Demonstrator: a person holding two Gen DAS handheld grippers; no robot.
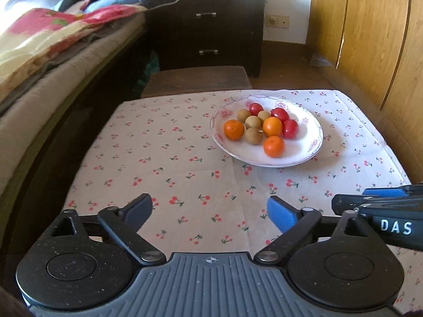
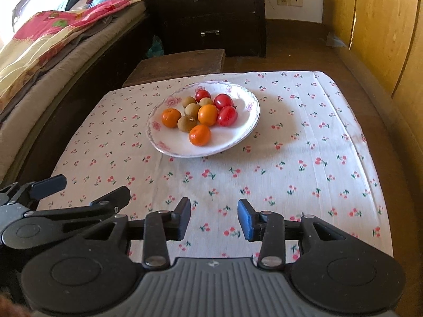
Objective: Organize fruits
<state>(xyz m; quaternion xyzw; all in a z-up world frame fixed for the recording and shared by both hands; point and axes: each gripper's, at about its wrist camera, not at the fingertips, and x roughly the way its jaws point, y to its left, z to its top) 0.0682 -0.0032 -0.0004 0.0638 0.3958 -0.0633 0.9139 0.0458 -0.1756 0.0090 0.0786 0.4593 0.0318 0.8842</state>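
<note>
A white flowered plate (image 1: 306, 142) (image 2: 182, 149) sits on the cherry-print tablecloth (image 1: 185, 174) (image 2: 304, 158). It holds three small oranges (image 1: 274, 146) (image 2: 200, 135), three red cherry tomatoes (image 1: 290, 129) (image 2: 227, 116) and several brown longans (image 1: 253, 135) (image 2: 187, 124). My left gripper (image 1: 210, 208) hovers wide open over bare cloth, short of the plate, which lies ahead and to its right. My right gripper (image 2: 214, 218) is open with a narrower gap and nothing between its fingers; the plate lies ahead and slightly left. Each gripper shows in the other's view: the right gripper (image 1: 370, 198), the left gripper (image 2: 84, 189).
A bed with a flowered blanket (image 1: 53, 42) (image 2: 53, 31) runs along the left. A dark nightstand (image 1: 208, 26) (image 2: 211, 13) and a low wooden stool (image 1: 195, 79) (image 2: 179, 63) stand beyond the table. Wooden wardrobe doors (image 1: 370, 39) (image 2: 375, 26) line the right.
</note>
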